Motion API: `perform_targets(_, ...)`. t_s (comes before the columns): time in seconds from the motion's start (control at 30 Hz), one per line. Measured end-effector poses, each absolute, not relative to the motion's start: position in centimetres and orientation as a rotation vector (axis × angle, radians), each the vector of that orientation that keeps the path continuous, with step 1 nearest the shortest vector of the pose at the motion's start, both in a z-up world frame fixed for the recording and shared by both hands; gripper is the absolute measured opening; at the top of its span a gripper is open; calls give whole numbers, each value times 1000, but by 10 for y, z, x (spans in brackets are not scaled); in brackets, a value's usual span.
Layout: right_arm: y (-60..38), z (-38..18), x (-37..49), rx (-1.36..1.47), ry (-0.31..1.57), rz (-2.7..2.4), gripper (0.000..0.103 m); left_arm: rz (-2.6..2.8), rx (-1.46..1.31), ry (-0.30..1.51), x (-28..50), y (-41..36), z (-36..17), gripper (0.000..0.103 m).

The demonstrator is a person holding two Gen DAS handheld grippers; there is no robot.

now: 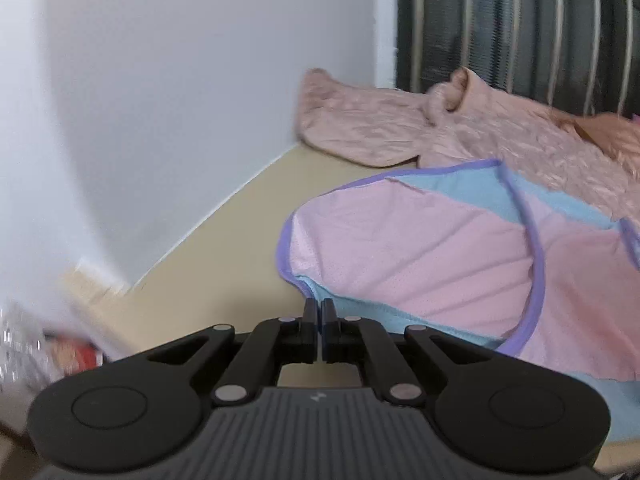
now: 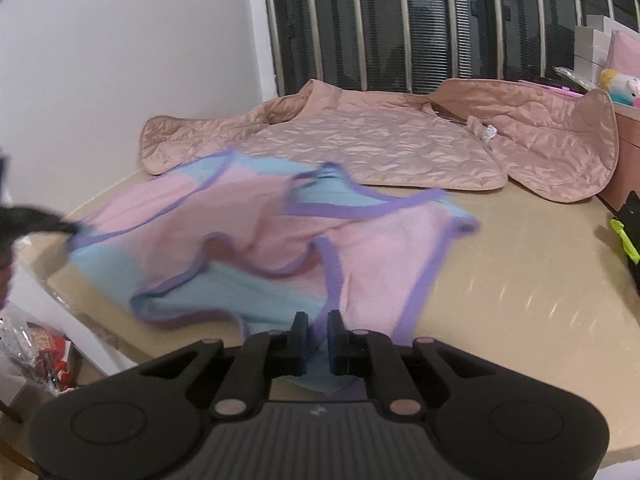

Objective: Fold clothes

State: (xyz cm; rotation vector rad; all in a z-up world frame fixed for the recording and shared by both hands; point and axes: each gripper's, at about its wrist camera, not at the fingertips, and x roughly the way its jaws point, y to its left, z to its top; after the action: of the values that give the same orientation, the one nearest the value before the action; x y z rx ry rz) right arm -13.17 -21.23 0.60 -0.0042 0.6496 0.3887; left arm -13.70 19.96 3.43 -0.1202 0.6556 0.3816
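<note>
Right wrist: right claw (image 2: 318, 322) pinches the pink-blue vest's (image 2: 372, 248) near hem.

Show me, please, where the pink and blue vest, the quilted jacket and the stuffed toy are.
Pink and blue vest (image 2: 372, 252): right wrist view, pink front panel.
Quilted jacket (image 2: 360, 148): right wrist view, middle of its back.
Stuffed toy (image 2: 624, 86): right wrist view, its face.

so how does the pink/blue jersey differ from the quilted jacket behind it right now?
The jersey is thin mesh in pink and blue panels with purple trim; the jacket is padded, quilted and one dusty pink. The jersey lies rumpled and sleeveless, nearer the grippers; the jacket is spread flatter with sleeves out, back by the window bars. The left gripper and right gripper are at the jersey's edges; neither touches the jacket. Both lie on the same beige table.
</note>
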Motion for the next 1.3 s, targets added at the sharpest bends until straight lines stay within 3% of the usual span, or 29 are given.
perform_targets(0.3, -237, 13, -106, -114, 687, 298, 9, 389, -138, 665, -164, 189, 32, 3)
perform_targets(0.4, -244, 22, -115, -115, 649, 301, 20, 372, -176, 645, -166, 195, 37, 24)
perform_targets(0.43, -243, 24, -121, -115, 629, 327, 34, 357, -195, 630, -165, 198, 41, 39)
perform_targets(0.47, -242, 26, -127, -112, 616, 355, 45, 346, -195, 621, -164, 200, 42, 43)
perform_targets(0.63, -235, 20, -123, -79, 643, 360, 40, 330, -96, 616, -125, 204, 49, 48)
perform_targets(0.67, -235, 17, -118, -71, 663, 333, 27, 323, -92, 633, -114, 204, 49, 48)
perform_targets(0.73, -235, 13, -108, -62, 686, 280, 12, 300, -86, 651, -99, 203, 48, 48)
perform_targets(0.87, -244, 13, -107, -57, 691, 209, 5, 239, -88, 671, -88, 190, 41, 48)
perform_targets(1.0, -257, 12, -114, -79, 688, 112, 6, 100, -152, 690, -94, 169, 38, 48)
perform_targets(1.1, -261, 22, -119, -61, 677, 134, 13, -12, -126, 670, -94, 145, 43, 50)
perform_targets(1.17, -259, 35, -118, -34, 639, 197, 31, -41, -77, 674, -83, 131, 41, 54)
perform_targets(1.2, -256, 41, -113, -28, 620, 224, 34, -42, -47, 684, -76, 124, 39, 54)
perform_targets(1.3, -239, 43, -85, -61, 609, 243, 36, -25, -3, 736, -61, 112, 31, 54)
